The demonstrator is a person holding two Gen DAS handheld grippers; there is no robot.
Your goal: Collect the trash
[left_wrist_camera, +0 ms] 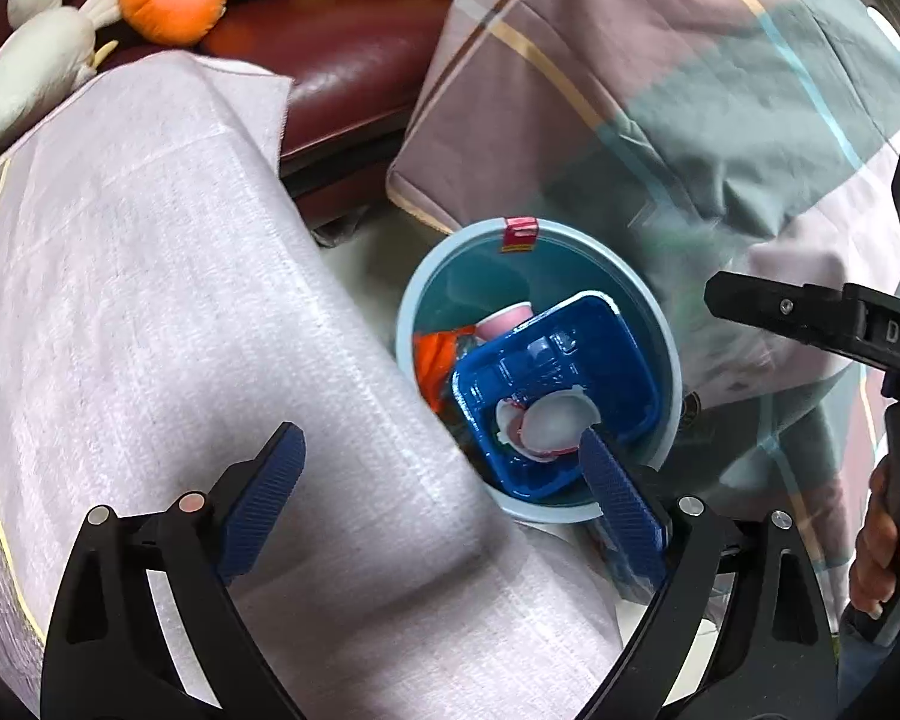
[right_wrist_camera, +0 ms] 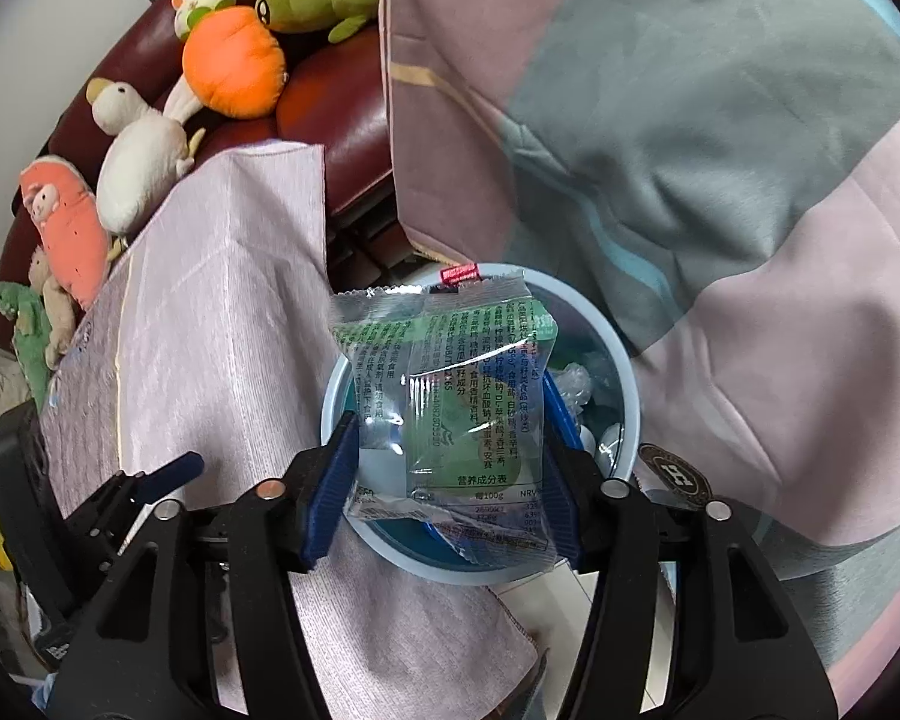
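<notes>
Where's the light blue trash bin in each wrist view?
Left wrist: light blue trash bin sits center-right, open, with a blue tray inside, beyond the open left gripper.
Right wrist: bin rim lower center, mostly hidden behind the clear snack wrapper clamped in the right gripper.
Shared landmark: red sticker on the bin's far rim.

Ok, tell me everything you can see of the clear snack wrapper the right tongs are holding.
The snack wrapper is a clear, crinkly plastic packet with serrated end seals, a green printed band and dark Chinese text, including a nutrition table near the bottom. Something green shows through it. It looks slightly puffed and creased, held roughly upright between the blue pads of the right tongs, which press its two sides. It hangs above the pale blue bin.
</notes>
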